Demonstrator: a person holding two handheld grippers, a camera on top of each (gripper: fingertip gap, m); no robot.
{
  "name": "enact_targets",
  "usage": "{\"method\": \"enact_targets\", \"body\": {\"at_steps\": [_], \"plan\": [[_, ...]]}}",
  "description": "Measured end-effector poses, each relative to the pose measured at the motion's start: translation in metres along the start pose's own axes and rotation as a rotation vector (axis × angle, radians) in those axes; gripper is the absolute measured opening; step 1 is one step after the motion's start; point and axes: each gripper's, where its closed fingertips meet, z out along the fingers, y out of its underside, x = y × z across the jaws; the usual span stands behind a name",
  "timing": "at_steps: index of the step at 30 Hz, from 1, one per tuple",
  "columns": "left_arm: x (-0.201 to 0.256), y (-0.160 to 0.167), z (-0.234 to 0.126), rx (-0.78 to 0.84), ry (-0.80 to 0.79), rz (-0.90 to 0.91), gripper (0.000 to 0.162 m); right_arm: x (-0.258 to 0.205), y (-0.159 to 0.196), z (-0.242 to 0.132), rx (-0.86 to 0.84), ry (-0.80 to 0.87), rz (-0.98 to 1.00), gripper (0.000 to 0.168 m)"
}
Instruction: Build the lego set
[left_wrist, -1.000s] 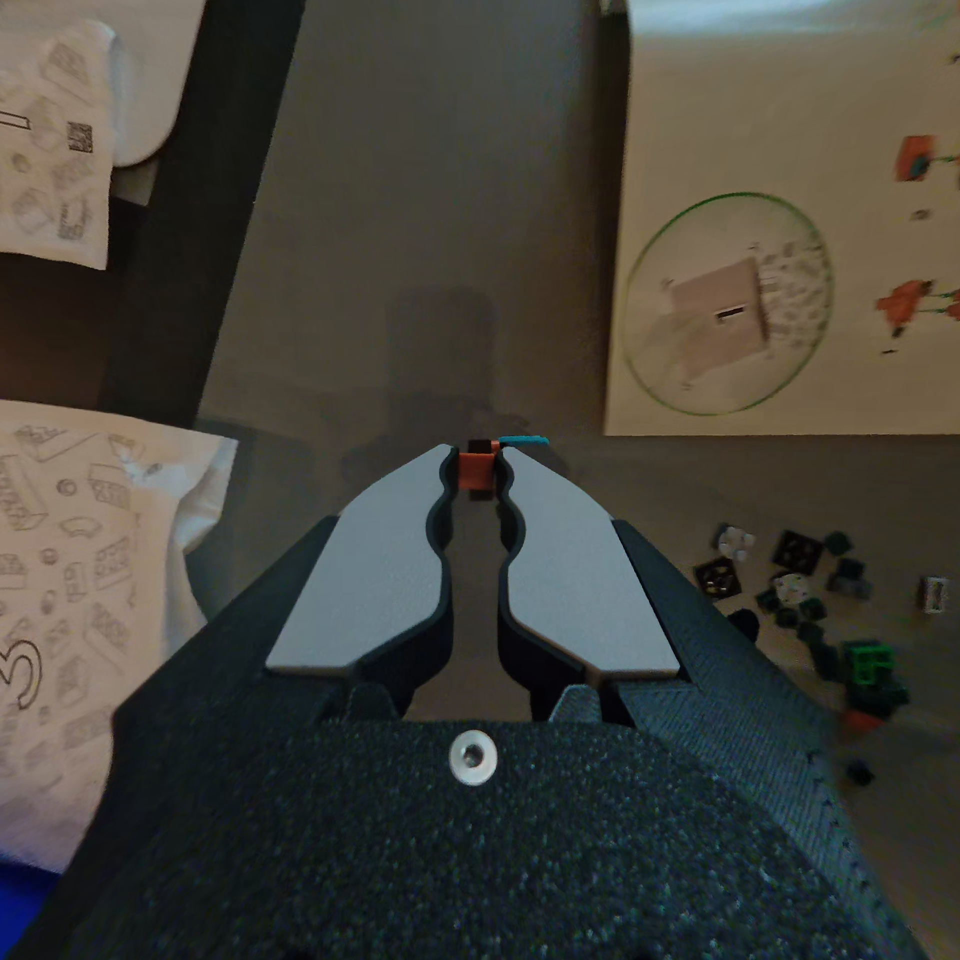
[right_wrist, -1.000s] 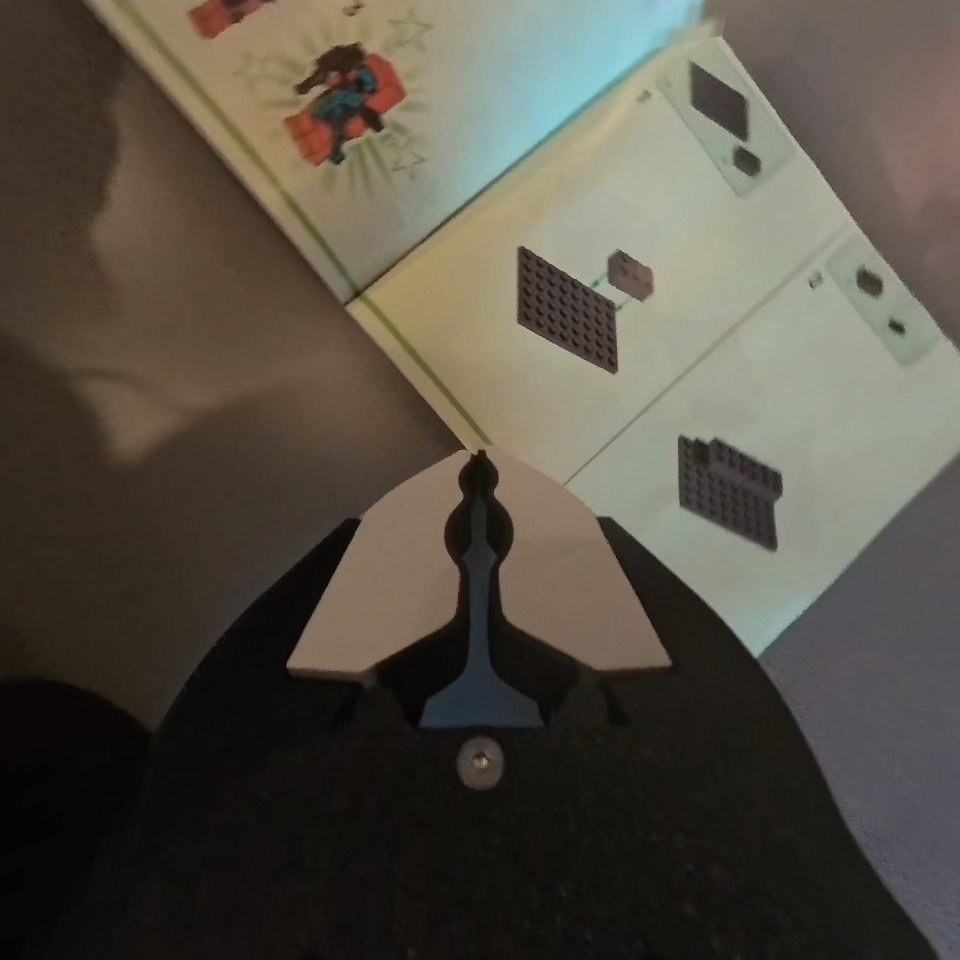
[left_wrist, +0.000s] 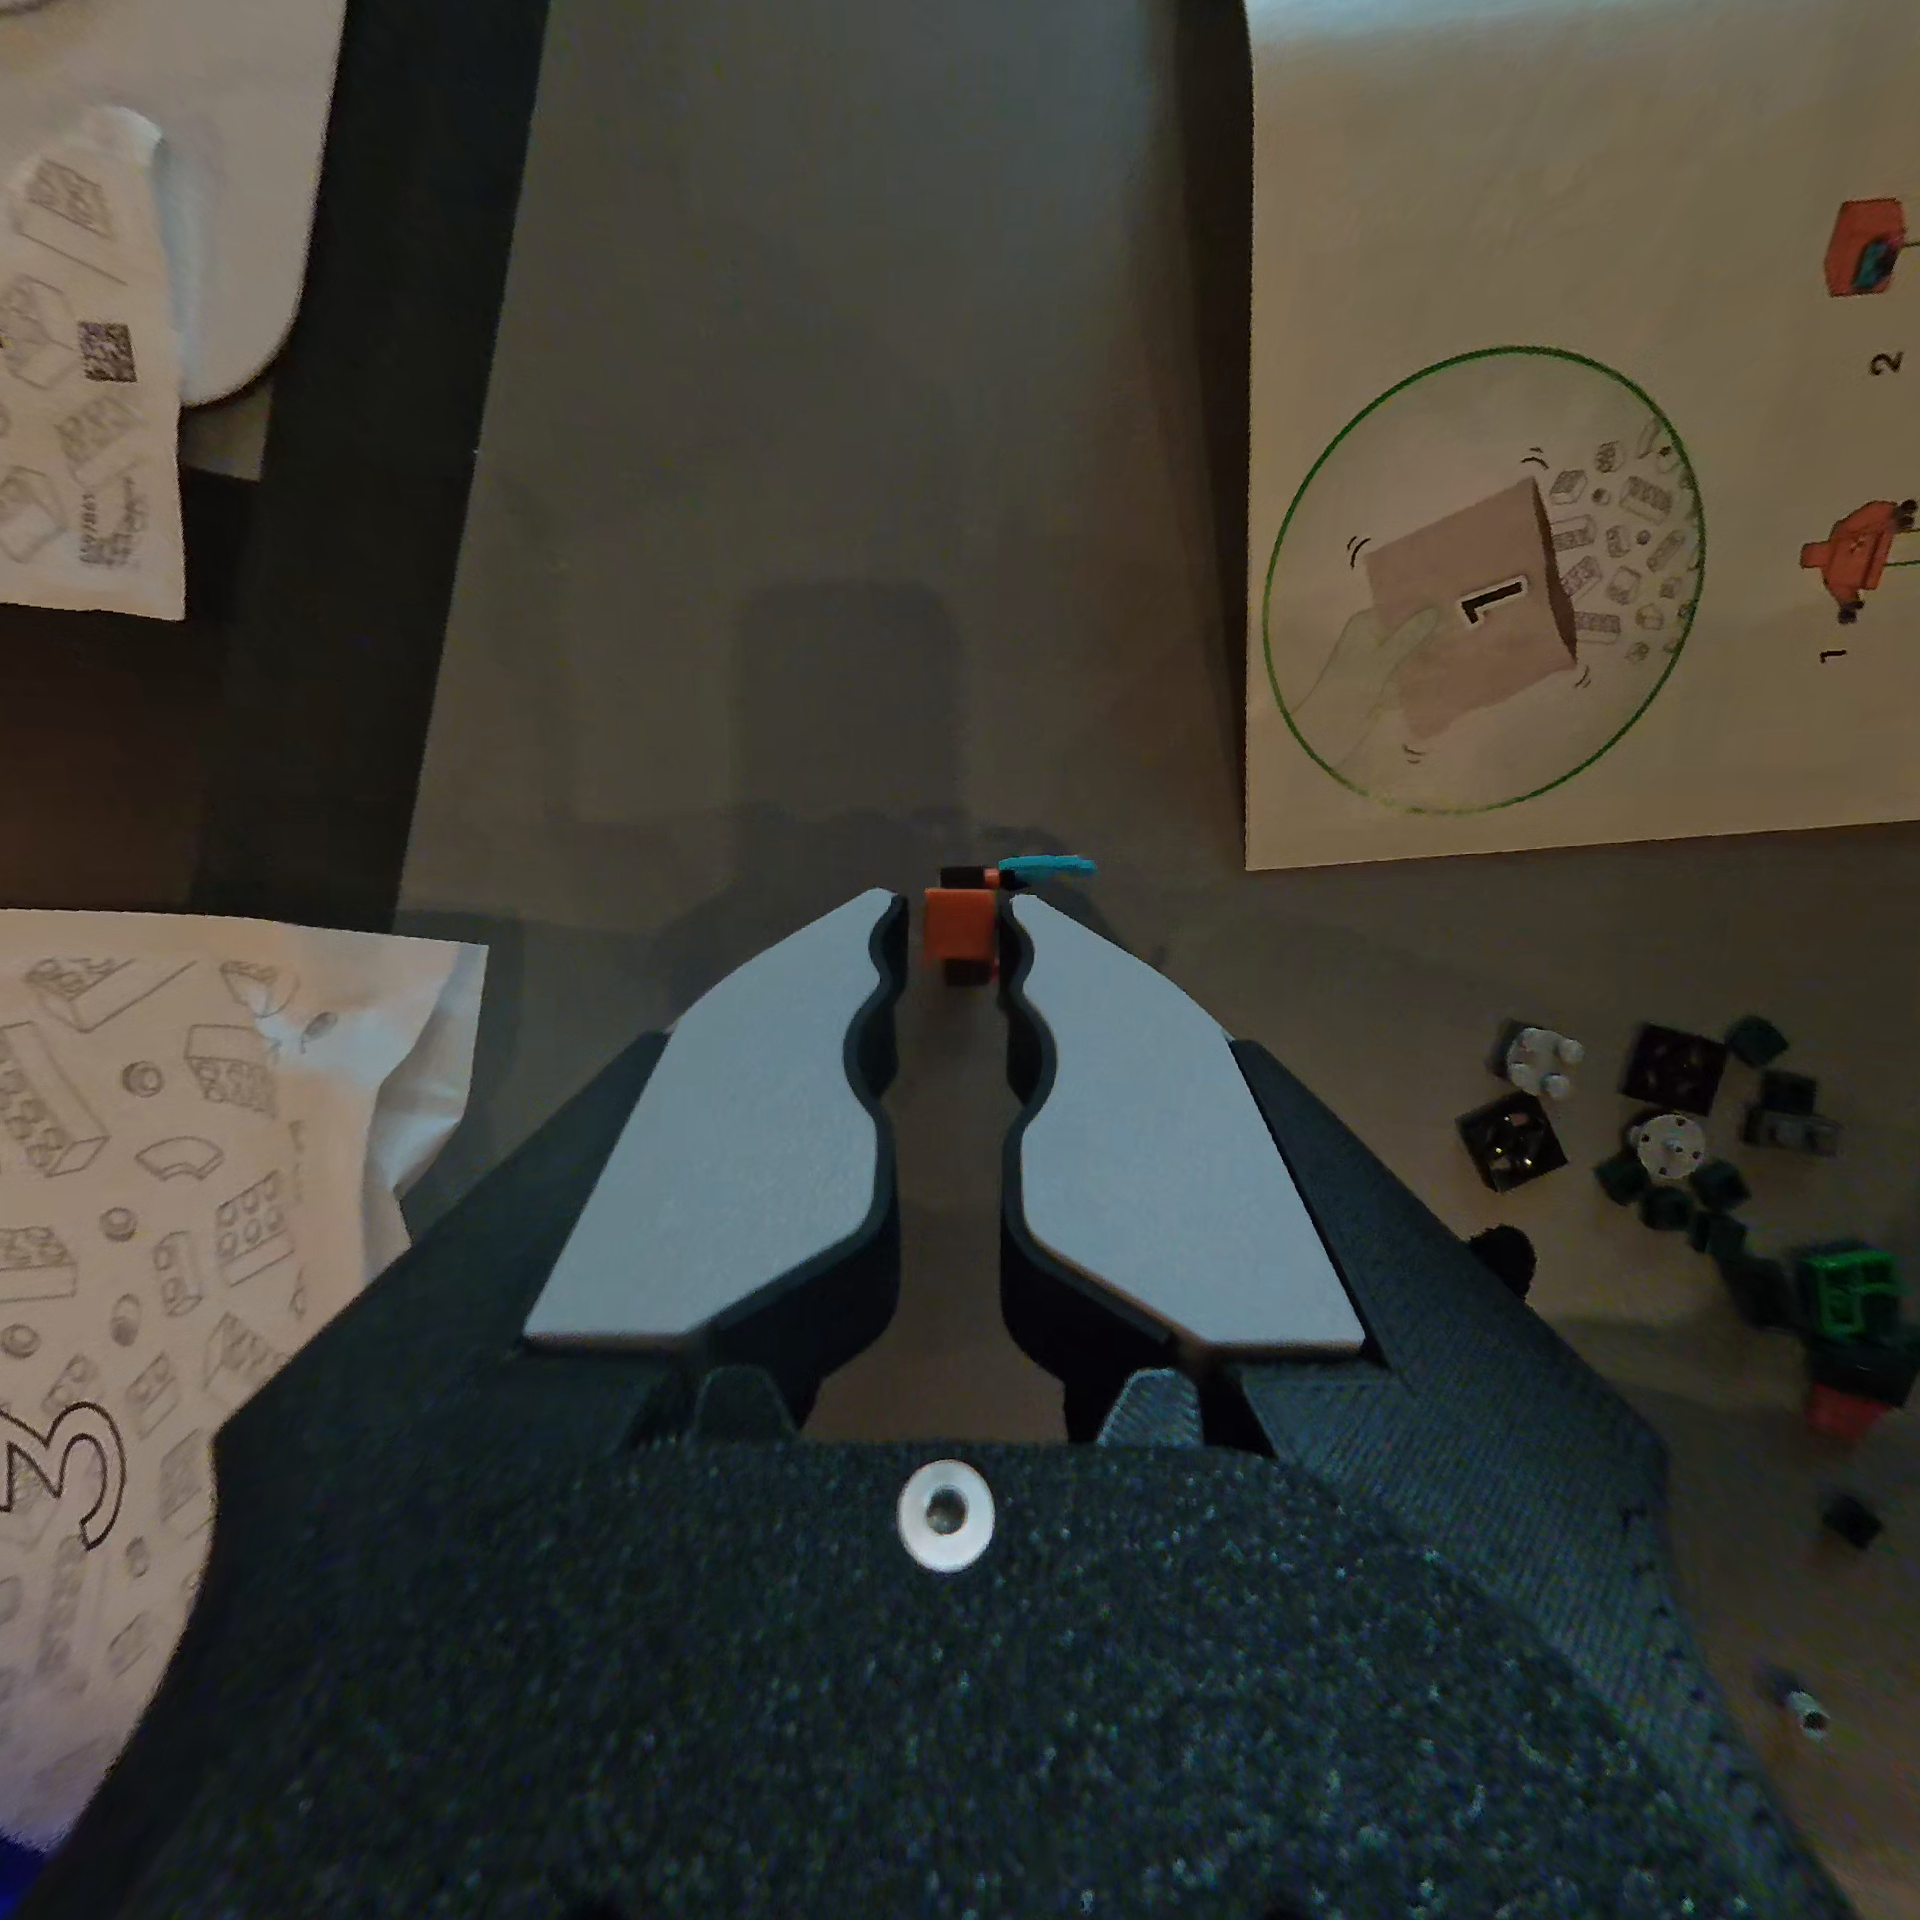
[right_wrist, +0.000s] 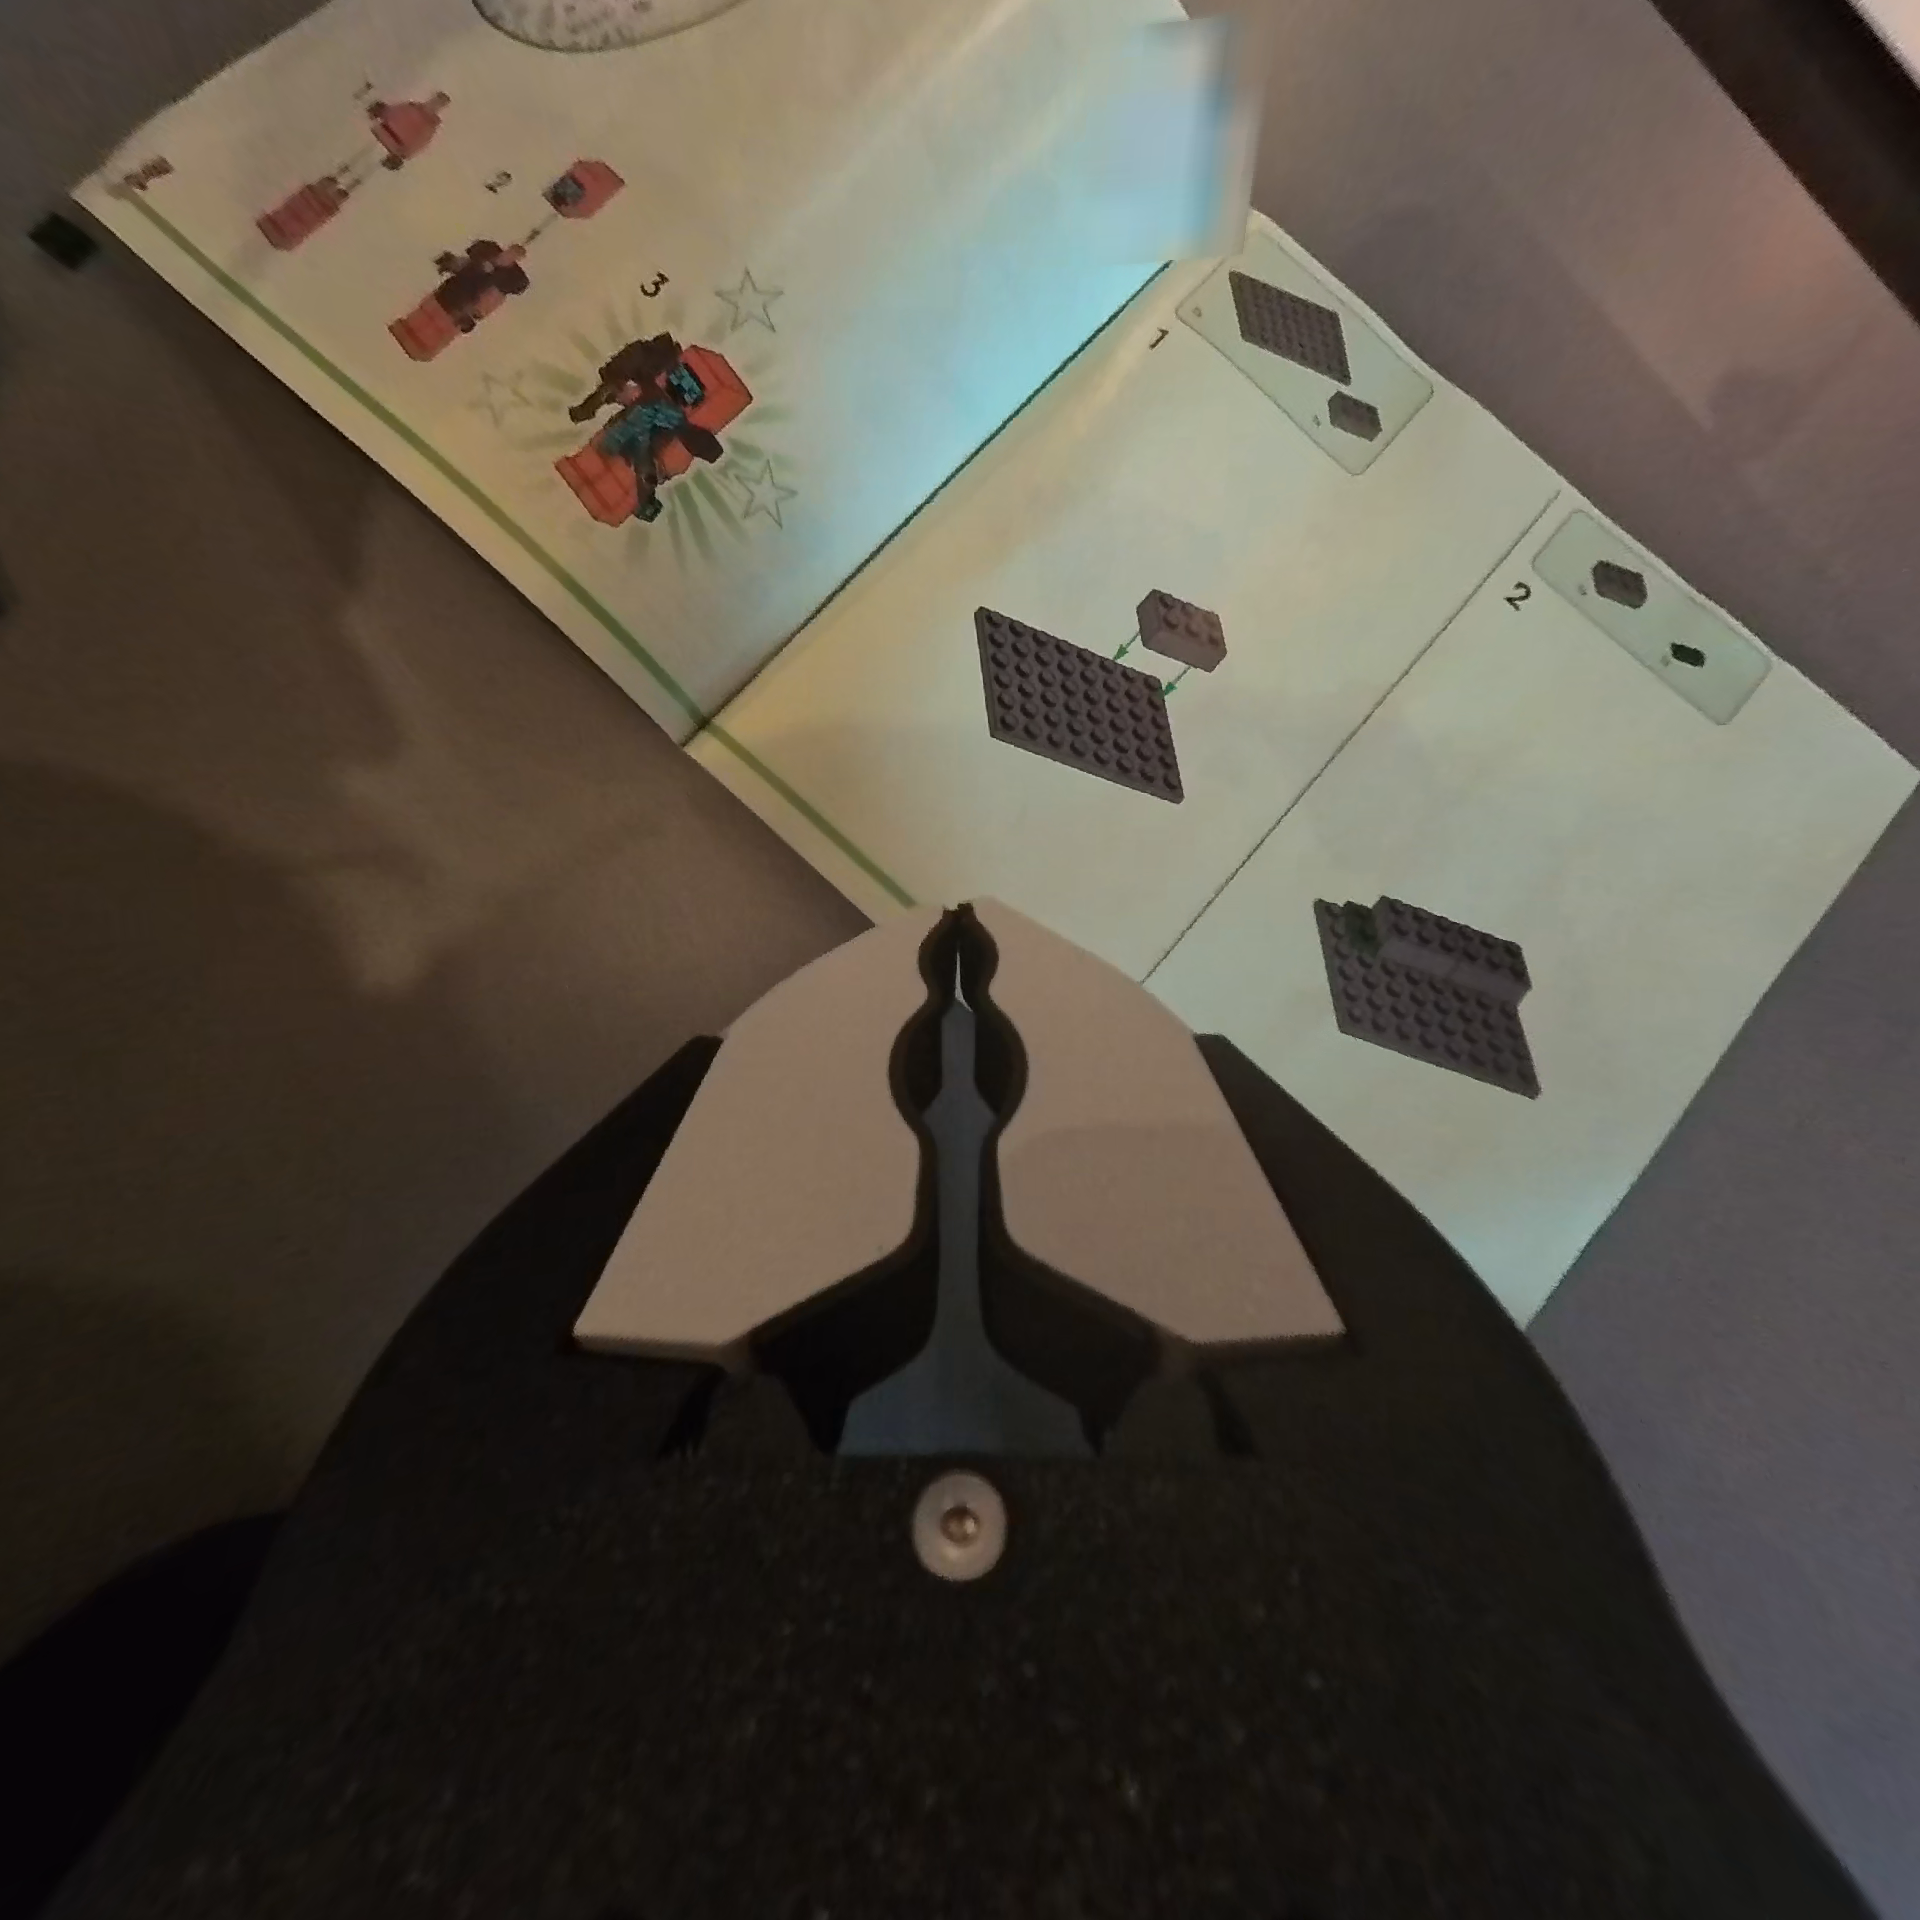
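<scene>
Left wrist view: one pinched minifigure (left_wrist: 961, 928) (orange).

We cannot make out the shape of the small orange, black and teal piece (left_wrist: 961, 925) between the fingertips; it is too tiny. The instruction booklet (left_wrist: 1558, 312) and two printed paper bags (left_wrist: 156, 1195) are cut off by the picture's edges. The dark loose bricks (left_wrist: 1704, 1164) near the table's right edge blur together in dim light.
</scene>
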Motion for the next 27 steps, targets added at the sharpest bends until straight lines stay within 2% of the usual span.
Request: {"method": "enact_targets", "body": {"at_steps": [1,9,15,18,21,27], "plan": [[0.000,-0.001,-0.001,0.002,-0.002,0.000,0.016,0.000,0.000,0.000,0.001,0.000,0.000,0.000],[-0.002,-0.012,-0.012,0.048,-0.036,0.003,0.017,-0.001,0.002,0.000,0.003,-0.006,0.006,0.000],[0.002,-0.043,-0.049,0.243,-0.257,-0.070,0.011,0.008,-0.002,-0.010,0.049,0.025,0.003,0.000],[0.025,-0.053,-0.062,0.360,-0.358,-0.146,0.000,0.021,-0.008,-0.019,0.113,0.054,-0.029,0.000],[0.054,-0.052,-0.059,0.395,-0.447,-0.212,0.000,0.036,-0.012,-0.024,0.148,0.070,-0.124,0.005],[0.151,-0.065,-0.020,0.411,-0.352,-0.309,0.000,0.059,-0.010,-0.010,0.099,-0.003,-0.238,0.018]]}}
